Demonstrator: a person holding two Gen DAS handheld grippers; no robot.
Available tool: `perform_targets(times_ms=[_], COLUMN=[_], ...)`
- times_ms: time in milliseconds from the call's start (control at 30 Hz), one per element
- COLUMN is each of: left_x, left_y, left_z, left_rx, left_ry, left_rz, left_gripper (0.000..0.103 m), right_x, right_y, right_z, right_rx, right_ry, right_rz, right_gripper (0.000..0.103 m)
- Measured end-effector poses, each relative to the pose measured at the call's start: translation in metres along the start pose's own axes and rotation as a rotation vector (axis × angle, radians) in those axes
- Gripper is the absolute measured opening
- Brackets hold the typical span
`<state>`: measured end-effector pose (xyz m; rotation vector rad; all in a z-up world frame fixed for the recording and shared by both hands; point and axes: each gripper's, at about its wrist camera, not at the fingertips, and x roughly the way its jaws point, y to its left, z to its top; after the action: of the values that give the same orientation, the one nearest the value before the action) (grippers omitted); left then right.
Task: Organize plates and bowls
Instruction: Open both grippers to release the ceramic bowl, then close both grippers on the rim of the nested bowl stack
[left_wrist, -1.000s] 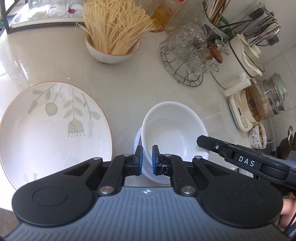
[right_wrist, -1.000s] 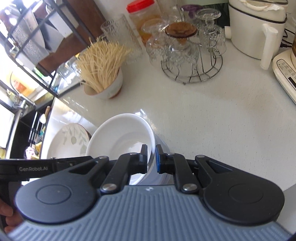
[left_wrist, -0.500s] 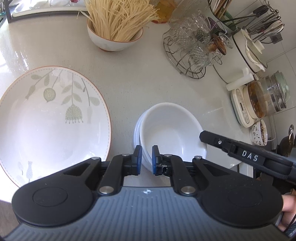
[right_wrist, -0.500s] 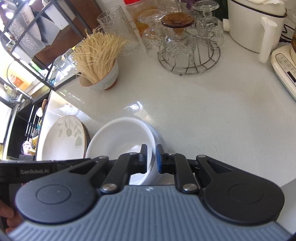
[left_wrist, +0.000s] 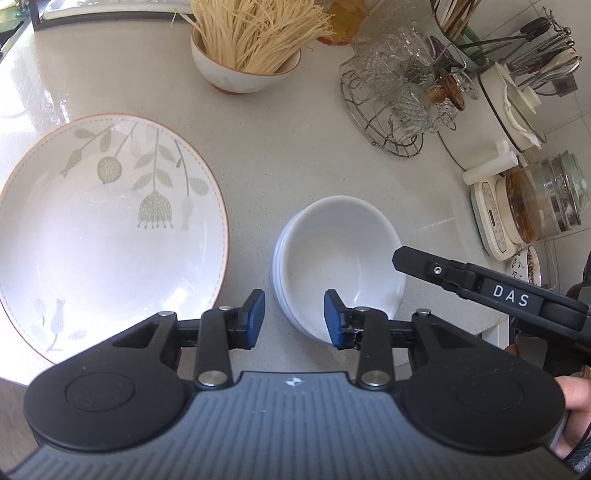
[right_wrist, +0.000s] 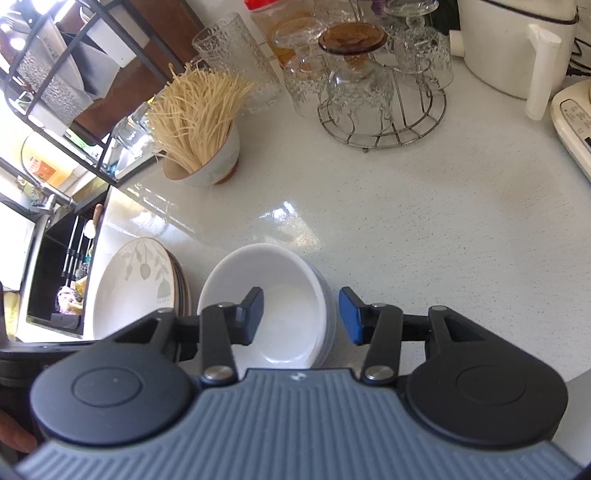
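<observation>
A stack of white bowls (left_wrist: 338, 254) sits on the counter, seen also in the right wrist view (right_wrist: 273, 306). My left gripper (left_wrist: 293, 317) is open, its jaws straddling the stack's near left rim. My right gripper (right_wrist: 301, 315) is open, its jaws straddling the stack's right rim; one of its fingers (left_wrist: 417, 263) shows over the bowl in the left wrist view. A stack of floral plates (left_wrist: 99, 229) lies left of the bowls, and shows in the right wrist view (right_wrist: 133, 284).
A bowl of dry noodles (left_wrist: 247, 44) stands behind. A wire rack of glasses (left_wrist: 402, 99), a white pot (left_wrist: 506, 110) and a kettle on a base (left_wrist: 535, 206) stand at the right. A sink (right_wrist: 55, 266) lies left of the counter.
Both grippers were shut on the top bowl's rim, lowered it into the stack, and have opened and let it go.
</observation>
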<state>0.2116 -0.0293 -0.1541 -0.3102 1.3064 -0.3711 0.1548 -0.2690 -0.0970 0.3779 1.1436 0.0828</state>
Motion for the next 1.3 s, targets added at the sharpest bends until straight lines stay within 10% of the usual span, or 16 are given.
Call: perform_targets(times_ms=[1000, 1300], left_x=[0.05, 0.055], left_y=[-0.006, -0.006], left_z=[-0.002, -0.003], left_rx=[-0.155, -0.158], left_ry=[0.041, 0.03], left_rz=[0.047, 0.076], left_gripper=[0.038, 0.023], right_x=[0.059, 0.062], right_y=[-0.029, -0.032], right_z=[0.009, 0.009], right_rx=[-0.008, -0.007], right_ry=[0.212, 0.223], right_rz=[0.11, 0.125], right_gripper=[0.043, 0.037])
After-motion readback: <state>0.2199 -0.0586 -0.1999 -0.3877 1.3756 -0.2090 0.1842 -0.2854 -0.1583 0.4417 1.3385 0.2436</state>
